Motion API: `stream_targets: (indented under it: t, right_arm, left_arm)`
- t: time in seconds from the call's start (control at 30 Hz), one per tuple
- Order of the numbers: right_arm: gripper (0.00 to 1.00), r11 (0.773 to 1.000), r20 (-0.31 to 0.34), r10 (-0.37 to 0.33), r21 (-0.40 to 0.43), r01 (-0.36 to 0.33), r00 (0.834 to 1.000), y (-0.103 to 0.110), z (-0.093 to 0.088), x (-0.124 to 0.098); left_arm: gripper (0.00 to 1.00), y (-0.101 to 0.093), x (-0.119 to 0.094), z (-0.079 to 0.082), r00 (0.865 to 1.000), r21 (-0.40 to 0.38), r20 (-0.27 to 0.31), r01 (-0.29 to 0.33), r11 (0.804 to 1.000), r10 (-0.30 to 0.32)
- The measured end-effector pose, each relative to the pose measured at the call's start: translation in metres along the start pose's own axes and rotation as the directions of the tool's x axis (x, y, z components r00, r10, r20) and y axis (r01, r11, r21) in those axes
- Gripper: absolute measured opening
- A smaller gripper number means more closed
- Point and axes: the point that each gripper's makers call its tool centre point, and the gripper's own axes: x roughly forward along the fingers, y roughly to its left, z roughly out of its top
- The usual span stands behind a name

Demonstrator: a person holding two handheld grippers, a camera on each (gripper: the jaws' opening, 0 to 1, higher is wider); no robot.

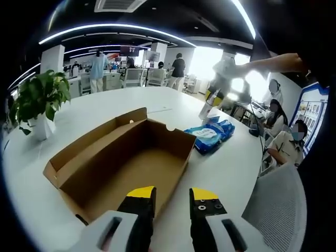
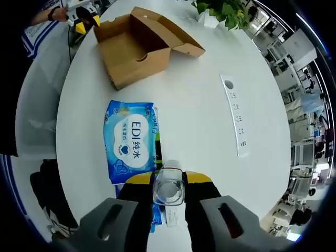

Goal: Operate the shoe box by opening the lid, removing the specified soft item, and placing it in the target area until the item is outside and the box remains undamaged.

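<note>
We see the shoe box (image 1: 123,160) lying open and empty on the white bench (image 1: 220,173), our left hand-held gripper (image 1: 172,198) released just above its near edge. The blue wipes pack (image 2: 130,139) lies on the bench beside the box. Our right hand-held gripper (image 2: 168,181) is clenched on a clear bottle (image 2: 168,192) above the pack.
</note>
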Motion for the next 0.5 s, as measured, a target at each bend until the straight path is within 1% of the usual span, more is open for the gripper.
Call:
stream_targets:
  t: [0.1,0.3,0.5]
  right_arm:
    - [0.19,1.0,-0.004,0.01,0.0,-0.01,1.0,-0.001,0.0,0.006]
    - [0.19,0.998,-0.046,0.03,-0.054,-0.032,0.999,0.003,-0.004,0.021]
    - [0.19,0.997,-0.057,0.05,-0.063,-0.053,0.997,0.003,-0.005,0.031]
  left_arm:
    - [0.25,0.005,-0.002,0.0,1.0,-0.003,-0.002,-0.005,1.0,0.005]
    - [0.25,0.005,-0.003,-0.003,1.0,-0.009,-0.01,-0.013,1.0,0.013]
    - [0.25,0.006,-0.003,-0.005,1.0,-0.016,-0.019,-0.019,1.0,0.019]
